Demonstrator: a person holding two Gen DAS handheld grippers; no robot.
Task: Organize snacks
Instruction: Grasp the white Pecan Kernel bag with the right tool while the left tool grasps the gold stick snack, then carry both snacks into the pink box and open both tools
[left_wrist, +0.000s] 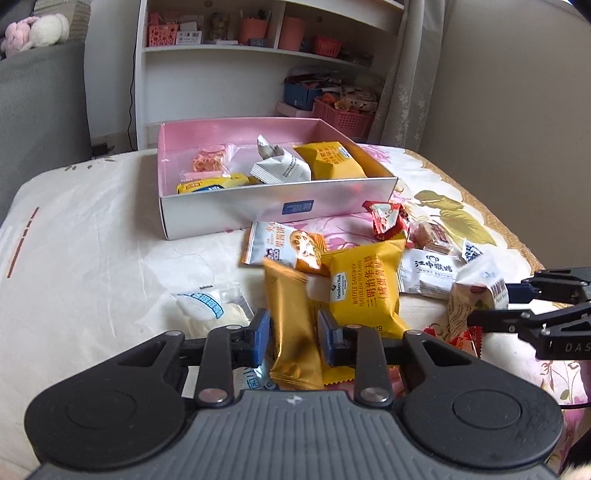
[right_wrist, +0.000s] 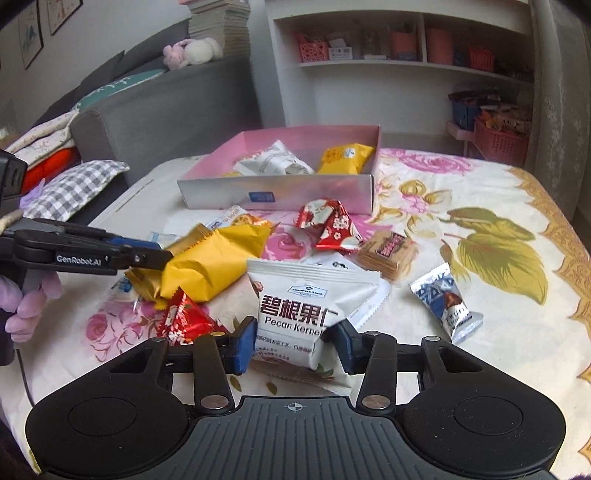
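A pink box (left_wrist: 280, 210) (right_wrist: 221, 192) stands open at the back of the flowered bedspread, with several snack packets inside. In front of it lies a loose pile of snacks. My left gripper (left_wrist: 294, 336) (right_wrist: 159, 254) is shut on a golden-brown packet (left_wrist: 291, 314) (right_wrist: 142, 280) at the near side of the pile, beside a yellow waffle packet (left_wrist: 364, 284) (right_wrist: 210, 266). My right gripper (right_wrist: 293, 343) (left_wrist: 491, 302) is shut on a white pecan kernel packet (right_wrist: 295, 306) (left_wrist: 476, 291), its blue pads pressing both sides.
Red candy wrappers (right_wrist: 332, 225), a clear biscuit pack (right_wrist: 388, 254) and a silver-blue packet (right_wrist: 447, 302) lie right of the pile. A white bun packet (left_wrist: 210, 310) sits left. A grey sofa (right_wrist: 166, 110) and white shelves (left_wrist: 258, 48) stand behind. A gloved hand (right_wrist: 22, 314) holds the left gripper.
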